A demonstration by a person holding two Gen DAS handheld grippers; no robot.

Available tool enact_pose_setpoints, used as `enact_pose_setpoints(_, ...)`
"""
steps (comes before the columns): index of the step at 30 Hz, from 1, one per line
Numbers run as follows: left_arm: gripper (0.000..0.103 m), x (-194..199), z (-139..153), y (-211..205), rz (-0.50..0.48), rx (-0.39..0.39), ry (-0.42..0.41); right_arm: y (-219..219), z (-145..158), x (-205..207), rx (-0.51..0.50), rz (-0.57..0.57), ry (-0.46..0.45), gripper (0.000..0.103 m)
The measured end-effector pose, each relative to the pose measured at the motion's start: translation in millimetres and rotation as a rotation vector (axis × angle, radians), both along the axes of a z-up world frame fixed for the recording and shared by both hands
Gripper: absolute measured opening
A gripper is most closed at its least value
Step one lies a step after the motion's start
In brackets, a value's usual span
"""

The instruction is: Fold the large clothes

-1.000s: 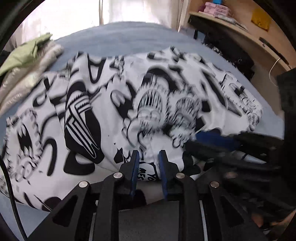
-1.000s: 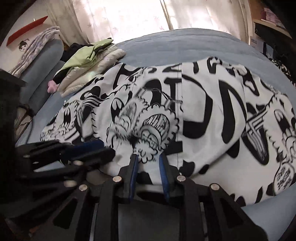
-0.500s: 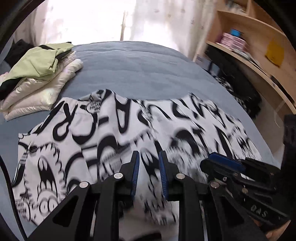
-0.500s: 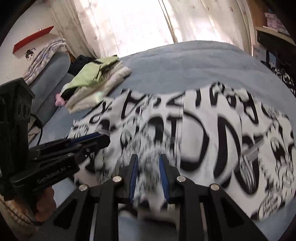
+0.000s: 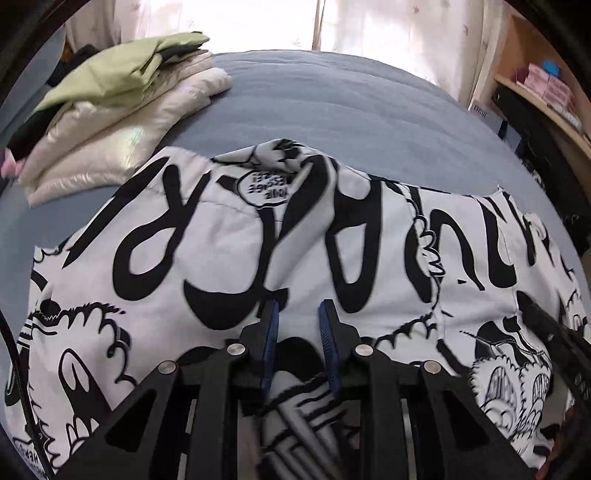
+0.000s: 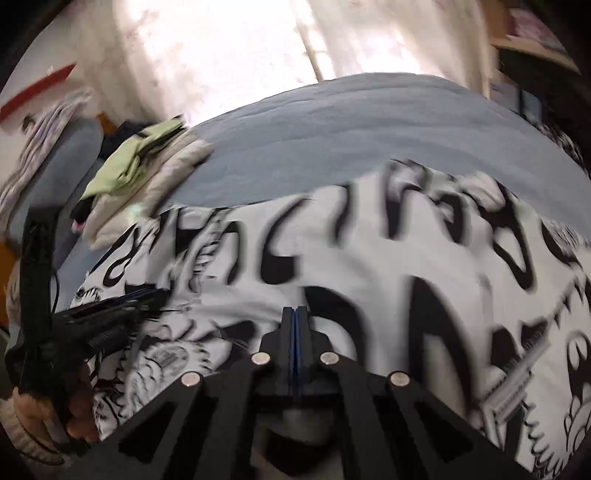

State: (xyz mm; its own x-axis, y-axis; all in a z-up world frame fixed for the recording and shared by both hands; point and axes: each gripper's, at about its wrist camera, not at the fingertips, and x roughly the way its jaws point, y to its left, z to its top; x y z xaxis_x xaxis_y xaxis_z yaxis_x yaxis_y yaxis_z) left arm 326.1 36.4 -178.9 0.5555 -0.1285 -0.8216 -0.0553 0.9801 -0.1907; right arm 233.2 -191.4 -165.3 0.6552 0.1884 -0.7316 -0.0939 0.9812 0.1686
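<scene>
A large white garment with black cartoon print [image 5: 229,236] lies spread on the blue bed [image 5: 332,103]; it also shows in the right wrist view [image 6: 369,266]. My left gripper [image 5: 297,321] is open just above the garment's near part, fabric showing between its blue pads. My right gripper [image 6: 294,314] has its pads pressed together over the garment; whether cloth is pinched between them is hidden. The left gripper also shows at the left of the right wrist view [image 6: 147,299].
A stack of folded clothes, green on top of cream [image 5: 122,96], sits at the bed's far left. Wooden shelves [image 5: 546,85] stand to the right. A bright curtained window [image 5: 258,22] is behind the bed.
Both grippers rose and moved forward over the garment, which now lies flatter with its far edge folded. The right gripper went from open to shut.
</scene>
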Motion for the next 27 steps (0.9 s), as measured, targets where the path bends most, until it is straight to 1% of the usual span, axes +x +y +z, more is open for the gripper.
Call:
enact_pose_setpoints(2,0.022,-2,-1,7,-0.007,-0.023,-0.008,-16,0,-4,0.026,-0.04,0.001,0.0)
enact_pose_setpoints(4,0.022,-3,-1,8,-0.022,-0.02,-0.011,-25,-2,-5,0.045,-0.062,0.024,0.0)
enact_pose_setpoints(7,0.022,-5,2,8,-0.032,-0.008,0.007,-22,2,-9,0.016,-0.071,0.034,0.0)
enact_pose_setpoints(8,0.022,-10,5,8,-0.031,-0.004,0.014,-18,6,-11,-0.001,-0.07,0.036,0.003)
enact_pose_setpoints(10,0.022,-16,14,10,-0.021,0.003,0.026,-12,15,-16,-0.015,-0.069,0.04,0.003)
enact_pose_setpoints(13,0.022,-32,30,17,0.0,0.015,0.027,-12,30,-31,0.015,-0.057,0.029,0.003)
enact_pose_setpoints(18,0.022,-61,63,30,0.023,0.018,-0.009,-9,71,-66,0.05,-0.033,-0.027,0.004)
enact_pose_setpoints(22,0.022,-90,92,40,0.037,0.003,-0.045,-3,101,-95,0.049,-0.016,-0.07,0.005)
enact_pose_setpoints(27,0.022,-124,121,48,0.041,0.004,-0.067,3,135,-131,0.046,-0.018,-0.108,0.018)
